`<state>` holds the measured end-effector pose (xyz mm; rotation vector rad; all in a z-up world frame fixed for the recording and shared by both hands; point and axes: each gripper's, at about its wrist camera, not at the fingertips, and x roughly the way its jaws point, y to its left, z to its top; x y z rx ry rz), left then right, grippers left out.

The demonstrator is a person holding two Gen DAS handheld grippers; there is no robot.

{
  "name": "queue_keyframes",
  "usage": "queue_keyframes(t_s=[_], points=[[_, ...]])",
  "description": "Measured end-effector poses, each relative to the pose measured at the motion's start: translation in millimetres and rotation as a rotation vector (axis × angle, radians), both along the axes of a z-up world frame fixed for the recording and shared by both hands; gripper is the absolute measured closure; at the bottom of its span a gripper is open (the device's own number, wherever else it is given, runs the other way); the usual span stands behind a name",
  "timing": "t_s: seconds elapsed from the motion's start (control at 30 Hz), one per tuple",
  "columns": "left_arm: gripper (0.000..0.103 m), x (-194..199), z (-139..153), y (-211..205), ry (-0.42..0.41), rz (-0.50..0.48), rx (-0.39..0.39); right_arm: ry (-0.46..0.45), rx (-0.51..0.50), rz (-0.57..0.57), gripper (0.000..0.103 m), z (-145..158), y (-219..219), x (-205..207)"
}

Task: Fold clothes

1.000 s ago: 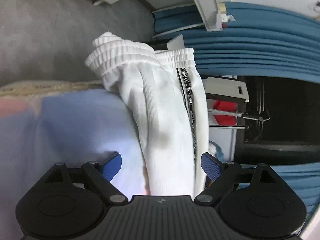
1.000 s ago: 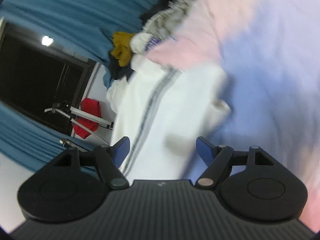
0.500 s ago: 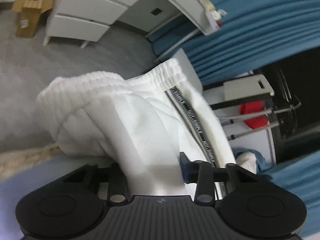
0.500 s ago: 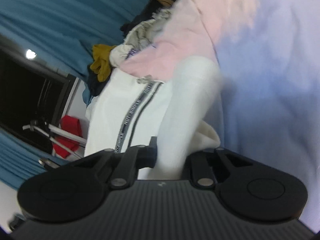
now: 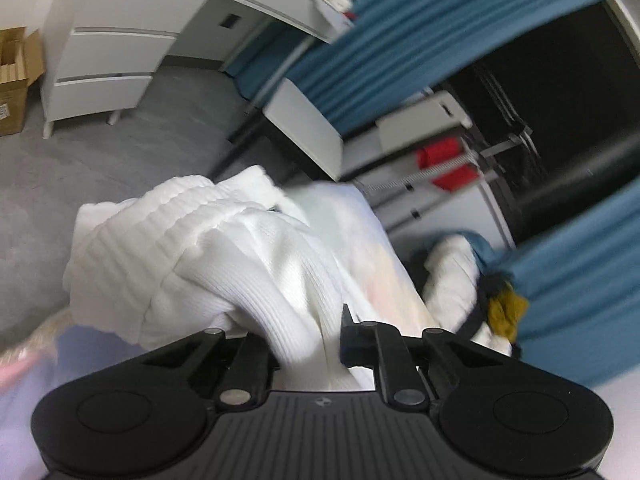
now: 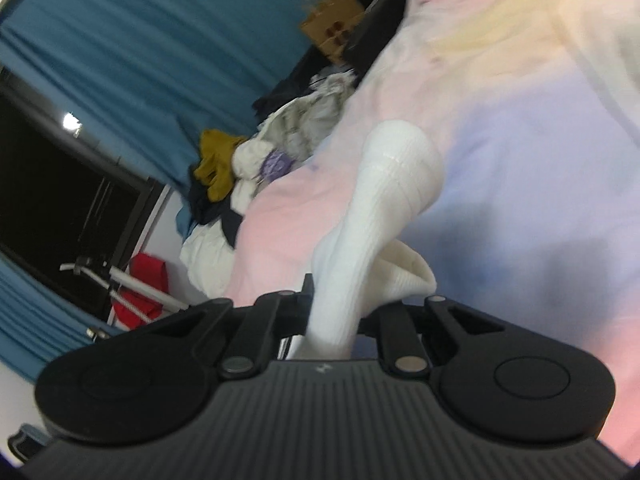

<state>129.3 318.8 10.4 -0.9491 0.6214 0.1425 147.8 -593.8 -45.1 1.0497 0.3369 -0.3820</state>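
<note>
The left gripper (image 5: 306, 344) is pinching the white pants (image 5: 208, 264). Its jaws are closing, with ribbed white cloth squeezed between them at the bottom middle of the left view. From there the pants bunch up in a big lump in the middle left of the frame, and the stretchy waistband shows at the top of the lump.

The right gripper (image 6: 340, 320) is pressed onto a narrow part of the same white pants (image 6: 380, 208). That cloth stands up like a thick tube from the bottom middle toward the center of the right view.

Only the left view shows the gray floor (image 5: 120, 152), the white drawers (image 5: 104, 68) in the upper left, and a cardboard box (image 5: 14, 80) at the left edge.

Only the right view shows the wide pastel bedsheet (image 6: 520, 128), pink, yellow and purple, filling the right side. It also shows the pile of other clothes (image 6: 272, 160) best, in the middle left, with a mustard yellow piece in it.

Both views show blue curtains (image 5: 400, 32) and a dark window. Both pictures are a bit blurry.
</note>
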Motion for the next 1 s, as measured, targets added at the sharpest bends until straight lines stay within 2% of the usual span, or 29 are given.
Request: queue_keyframes(t_s=[0.1, 0.23, 0.3, 0.4, 0.47, 0.57, 0.6, 0.7, 0.8, 0.9, 1.0], points=[[0.089, -38, 6, -25, -0.003, -0.068, 0.002, -0.008, 0.027, -0.056, 0.089, -10, -24, -45], [0.089, -83, -25, -54, 0.049, -0.126, 0.016, 0.020, -0.044, -0.079, 0.089, -34, -46, -89], [0.089, -98, -42, -62, 0.079, -0.146, 0.033, 0.068, -0.019, -0.083, 0.089, -59, -56, -102], [0.081, -112, -48, -66, 0.092, -0.165, 0.047, 0.132, 0.019, -0.070, 0.089, -92, -63, -108], [0.073, -121, -50, -69, 0.102, -0.178, 0.065, 0.147, 0.016, -0.060, 0.089, -99, -65, -107], [0.045, -130, -37, -75, 0.116, -0.225, 0.120, 0.158, 0.004, -0.062, 0.089, -98, -61, -101], [0.042, -133, -33, -77, 0.120, -0.243, 0.137, 0.162, 0.000, -0.064, 0.089, -97, -60, -99], [0.041, -154, -14, -91, 0.111, -0.325, 0.231, 0.163, -0.003, -0.063, 0.089, -98, -60, -100], [0.039, -178, 7, -115, 0.079, -0.376, 0.368, 0.162, -0.003, -0.063, 0.089, -98, -60, -101], [0.033, -191, 24, -144, -0.011, -0.417, 0.464, 0.162, -0.004, -0.062, 0.089, -99, -60, -102], [0.032, -188, 33, -178, -0.070, -0.429, 0.523, 0.161, -0.005, -0.062, 0.089, -99, -61, -104]])
